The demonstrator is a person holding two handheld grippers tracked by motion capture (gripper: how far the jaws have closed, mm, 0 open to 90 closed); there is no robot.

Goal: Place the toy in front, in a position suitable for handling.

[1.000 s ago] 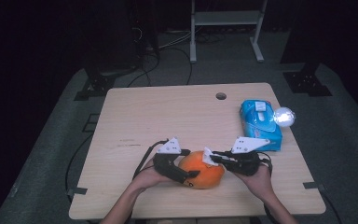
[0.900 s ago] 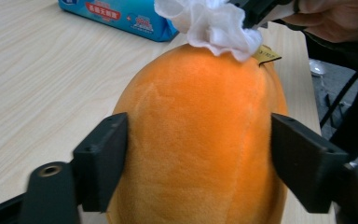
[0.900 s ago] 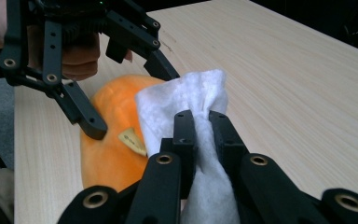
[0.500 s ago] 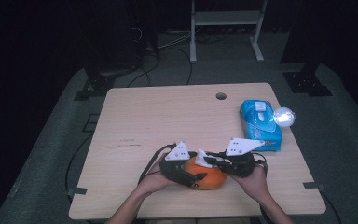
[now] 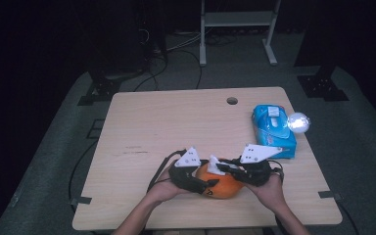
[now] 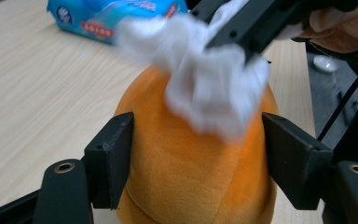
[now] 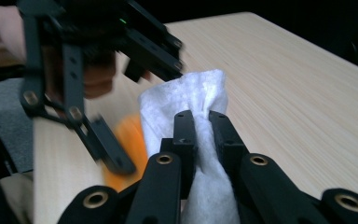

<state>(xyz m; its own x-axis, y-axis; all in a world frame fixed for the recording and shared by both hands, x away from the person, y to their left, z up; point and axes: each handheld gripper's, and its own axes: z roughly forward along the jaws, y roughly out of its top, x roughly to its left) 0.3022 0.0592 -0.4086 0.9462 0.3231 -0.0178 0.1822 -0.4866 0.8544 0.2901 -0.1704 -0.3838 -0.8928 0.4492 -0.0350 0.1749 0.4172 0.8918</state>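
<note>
Now the right tool (image 7: 200,123) pinches a white wipe (image 7: 186,100) against the orange plush (image 6: 200,163).

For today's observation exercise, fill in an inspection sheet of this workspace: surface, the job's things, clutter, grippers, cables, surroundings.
Surface: light wooden table with a round hole near the far edge.
Job's things: orange plush toy; white wipe on its top.
Clutter: blue wipes pack, shiny ball at its side.
Grippers: left gripper jaws, just closing, against the toy's sides; right gripper shut on the wipe.
Cables: black, on the floor beyond the table.
Surroundings: dark room, metal stand behind.
</note>
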